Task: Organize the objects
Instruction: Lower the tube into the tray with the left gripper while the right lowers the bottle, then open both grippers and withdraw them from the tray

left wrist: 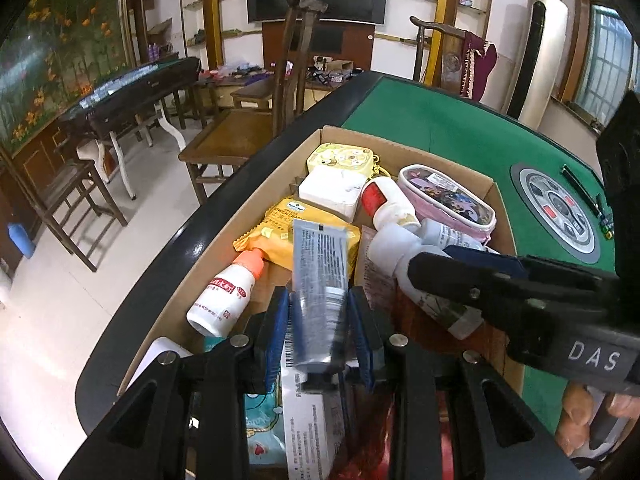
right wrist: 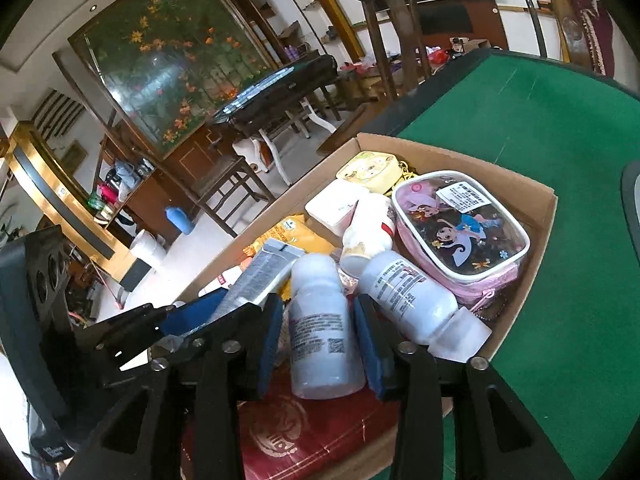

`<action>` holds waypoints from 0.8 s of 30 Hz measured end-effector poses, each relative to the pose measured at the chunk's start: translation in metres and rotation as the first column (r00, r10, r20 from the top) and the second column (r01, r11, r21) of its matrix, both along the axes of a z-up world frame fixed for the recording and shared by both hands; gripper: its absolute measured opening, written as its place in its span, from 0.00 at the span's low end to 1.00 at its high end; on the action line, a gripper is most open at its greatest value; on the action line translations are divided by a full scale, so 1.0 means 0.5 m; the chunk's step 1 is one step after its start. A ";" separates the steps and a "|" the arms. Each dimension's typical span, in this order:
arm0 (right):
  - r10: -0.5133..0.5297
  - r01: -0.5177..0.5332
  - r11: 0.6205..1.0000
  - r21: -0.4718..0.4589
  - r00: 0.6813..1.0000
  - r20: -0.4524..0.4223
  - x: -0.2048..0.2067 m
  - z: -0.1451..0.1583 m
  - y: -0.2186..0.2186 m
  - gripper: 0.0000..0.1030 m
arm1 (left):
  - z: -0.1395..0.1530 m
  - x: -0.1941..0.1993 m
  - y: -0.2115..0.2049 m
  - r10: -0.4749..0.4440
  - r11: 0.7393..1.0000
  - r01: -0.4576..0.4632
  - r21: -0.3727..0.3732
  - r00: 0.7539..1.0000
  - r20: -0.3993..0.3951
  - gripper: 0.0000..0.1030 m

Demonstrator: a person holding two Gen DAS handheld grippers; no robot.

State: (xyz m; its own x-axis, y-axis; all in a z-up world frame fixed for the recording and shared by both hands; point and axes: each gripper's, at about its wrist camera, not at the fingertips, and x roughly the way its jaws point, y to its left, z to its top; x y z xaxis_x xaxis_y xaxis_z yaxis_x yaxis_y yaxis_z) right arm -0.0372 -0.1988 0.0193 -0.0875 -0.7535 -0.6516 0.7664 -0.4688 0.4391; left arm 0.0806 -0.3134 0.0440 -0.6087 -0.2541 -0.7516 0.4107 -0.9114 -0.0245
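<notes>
Because the open cardboard box (left wrist: 496, 188) on the green felt table (right wrist: 520, 120) is crowded, each gripper works one item: left gripper (left wrist: 320, 320) clamps the grey squeeze tube (left wrist: 318, 276); right gripper (right wrist: 318, 340) straddles a white plastic bottle (right wrist: 320, 320), pads apparently just clear.

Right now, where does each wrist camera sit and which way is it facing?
Left wrist: on the left hand-held gripper, looking down into the box; its fingers flank a grey tube; the right hand-held gripper and some fingers show.
Right wrist: on the right hand-held gripper, facing the same box; its fingers flank a white bottle; the left hand-held gripper shows.
Shared: box, tube, pink pouch, green table.
</notes>
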 end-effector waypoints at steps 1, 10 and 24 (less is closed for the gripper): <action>-0.004 0.004 1.000 -0.002 1.000 -0.005 0.002 0.000 0.007 0.52 | 0.001 0.002 0.005 0.001 1.000 -0.001 -0.013 1.000 -0.002 0.34; -0.053 0.050 0.998 -0.042 0.995 -0.079 0.016 0.037 0.062 0.69 | 0.021 0.028 0.034 0.012 0.996 -0.014 -0.082 0.999 -0.033 0.52; -0.129 0.124 0.991 -0.043 0.980 -0.153 0.041 0.055 0.184 1.00 | 0.048 0.075 0.084 0.066 0.987 -0.080 -0.140 0.993 -0.100 0.75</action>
